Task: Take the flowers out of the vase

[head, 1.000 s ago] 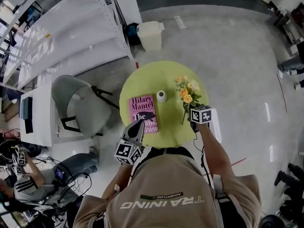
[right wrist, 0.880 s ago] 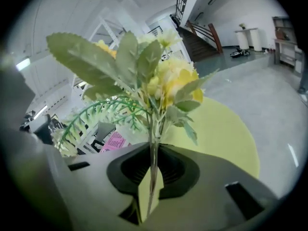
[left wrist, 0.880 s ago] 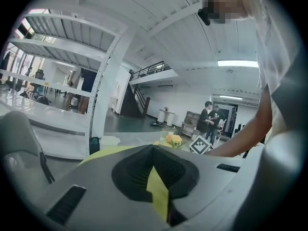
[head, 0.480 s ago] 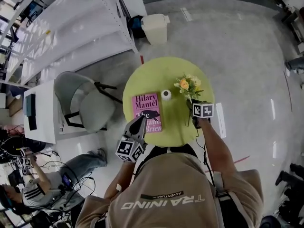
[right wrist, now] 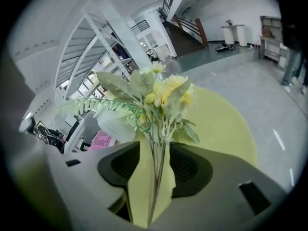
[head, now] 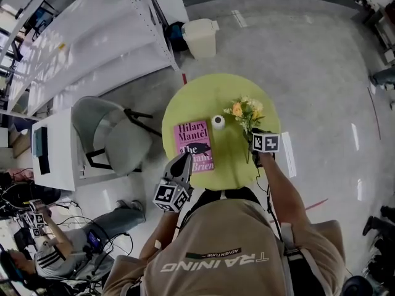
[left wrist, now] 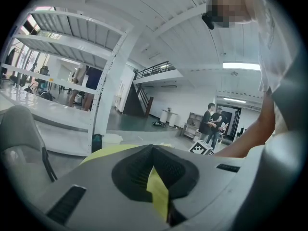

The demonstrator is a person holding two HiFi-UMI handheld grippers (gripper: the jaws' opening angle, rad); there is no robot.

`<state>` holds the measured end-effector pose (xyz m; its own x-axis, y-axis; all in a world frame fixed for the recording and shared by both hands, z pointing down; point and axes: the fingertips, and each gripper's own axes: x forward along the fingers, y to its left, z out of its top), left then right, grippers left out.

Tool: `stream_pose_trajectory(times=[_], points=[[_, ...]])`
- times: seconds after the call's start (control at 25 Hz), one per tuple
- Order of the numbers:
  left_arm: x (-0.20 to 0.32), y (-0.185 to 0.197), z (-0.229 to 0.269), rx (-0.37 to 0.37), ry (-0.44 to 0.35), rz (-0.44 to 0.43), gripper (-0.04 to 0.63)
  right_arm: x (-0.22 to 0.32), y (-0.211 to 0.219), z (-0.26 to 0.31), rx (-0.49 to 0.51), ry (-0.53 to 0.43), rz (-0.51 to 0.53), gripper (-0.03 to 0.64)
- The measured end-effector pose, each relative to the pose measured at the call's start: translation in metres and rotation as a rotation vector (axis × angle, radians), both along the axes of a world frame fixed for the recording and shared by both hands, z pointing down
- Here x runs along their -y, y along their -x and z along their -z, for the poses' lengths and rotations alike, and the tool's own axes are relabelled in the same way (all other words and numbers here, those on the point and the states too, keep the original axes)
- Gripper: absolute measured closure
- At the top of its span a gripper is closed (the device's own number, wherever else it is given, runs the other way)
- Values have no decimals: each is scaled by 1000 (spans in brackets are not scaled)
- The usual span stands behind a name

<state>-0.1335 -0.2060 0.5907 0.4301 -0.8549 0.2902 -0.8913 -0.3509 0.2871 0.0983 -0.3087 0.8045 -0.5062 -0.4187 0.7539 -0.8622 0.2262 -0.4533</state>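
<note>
The table (head: 203, 97) top is smooth and matt. At its eight o'clock, the book (head: 194, 145) has a paper cover with a slight sheen. The vase (head: 217, 121) is smooth and glossy white. The flowers (head: 245, 111), at two o'clock, look like matt cloth on plastic stems. The floor (head: 308, 60) is polished, with glare streaks. At nine o'clock of the table, the chair (head: 117, 137) has a smooth plastic shell on dark metal legs.

Tan T-shirt (head: 222, 242), seemingly short-sleeved, white "TRAINING" lettering; grey left claw (head: 184, 158) and right claw (right wrist: 155, 174) bear black-and-white marker cubes (head: 171, 196)
</note>
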Motion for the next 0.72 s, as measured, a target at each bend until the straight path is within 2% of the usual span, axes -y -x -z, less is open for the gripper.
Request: stream_pose_trajectory(times=[0.2,0.28,0.4,0.44,0.56,0.72], points=[[-7,-1,1,-8,-14,-17,585,-19,-6,12,4,-29,-31,442],[-10,-1,2,-11,-22,-24,584,-26,-12,21,-2,-59,-56,487],[-16,0,3,-13,-29,-35,586,-37,-19,41,-3,-130,-85,616],[-19,0,4,-12,-31,-39,584,-41,-17,51,16,-158,-82,617],[-23,0,7,-10,-41,-47,586,-50,-2,97,129,-265,-34,618],[-25,0,17,13,-79,-58,585,-66,32,175,401,-413,48,620]])
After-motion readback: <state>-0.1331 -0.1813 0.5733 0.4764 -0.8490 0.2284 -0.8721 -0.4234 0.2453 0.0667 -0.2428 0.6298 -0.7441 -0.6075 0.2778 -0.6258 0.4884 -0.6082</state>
